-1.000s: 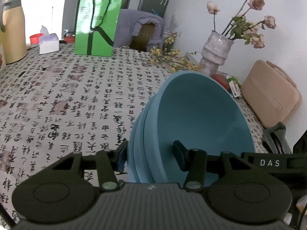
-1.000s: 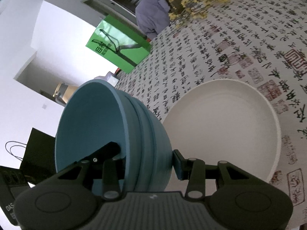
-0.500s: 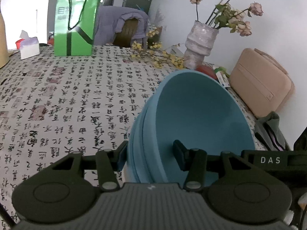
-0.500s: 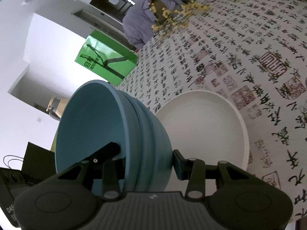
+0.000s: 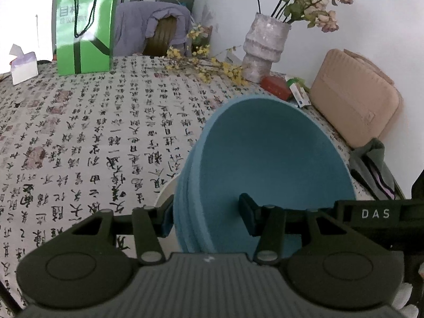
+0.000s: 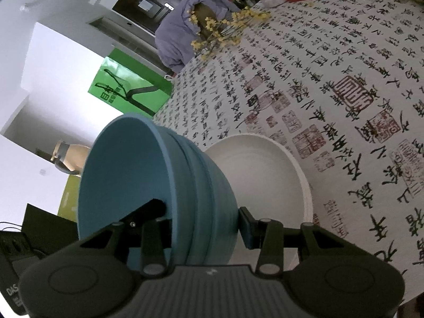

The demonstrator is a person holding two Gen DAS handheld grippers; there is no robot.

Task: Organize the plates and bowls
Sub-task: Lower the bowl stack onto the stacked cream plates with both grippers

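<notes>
Above the counter [image 5: 79, 122] with its calligraphy-print cloth, a stack of nested blue bowls [image 5: 265, 164] is held tilted between both claws. From the left wrist view, the left claw [image 5: 206, 212] is clamped on the stack's rim wall, one finger outside on the left and the other inside the top bowl. From the right wrist view, the right claw [image 6: 204, 220] grips the opposite side of the rim the same way, its left finger inside the bowl and its right finger pressed against the outer wall. Just below and to the right of the stack, a white plate [image 6: 265, 169] lies on the cloth. At the far side stand a green paper bag [image 5: 84, 29] and a grey vase [image 5: 265, 47] with dried flowers.
</notes>
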